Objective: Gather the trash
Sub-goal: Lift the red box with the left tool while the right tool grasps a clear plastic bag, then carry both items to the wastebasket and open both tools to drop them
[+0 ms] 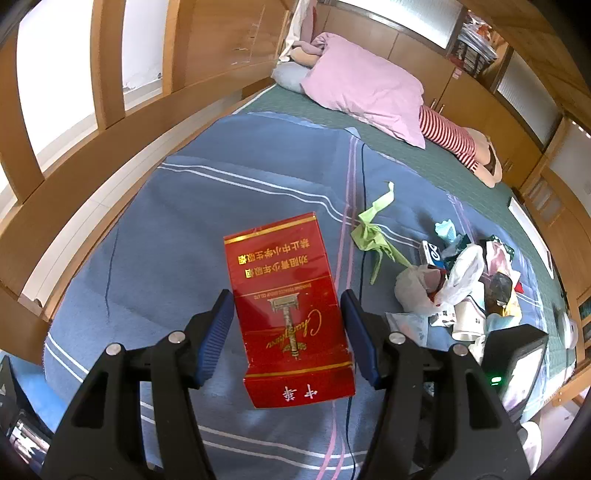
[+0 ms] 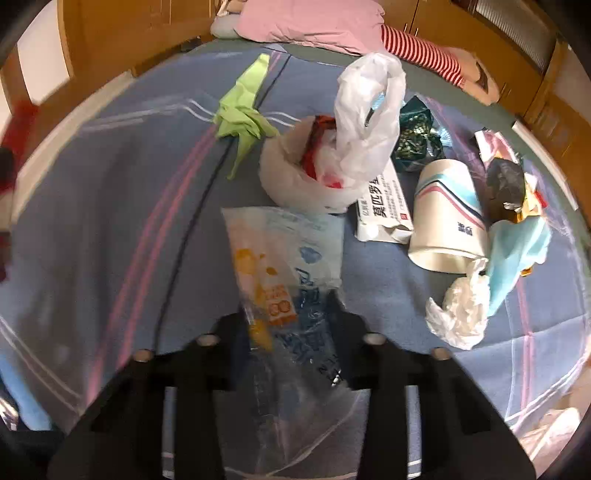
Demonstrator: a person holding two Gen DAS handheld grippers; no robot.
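A red rectangular cigarette carton [image 1: 291, 314] is clamped in the left gripper [image 1: 288, 325]; a clear printed plastic wrapper [image 2: 291, 295] is pinched by the right gripper [image 2: 291, 325]. Most litter, including the white plastic bag [image 2: 354, 147], is left heaped mid-blanket [image 2: 110, 221]; collection is judged barely begun.

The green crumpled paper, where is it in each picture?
Left wrist view: the green crumpled paper lies right of centre on the blue striped blanket, beyond the red box, left of the trash pile.
Right wrist view: it lies upper left of centre, left of the white plastic bag.
Shared landmark: the pink pillow at the top.
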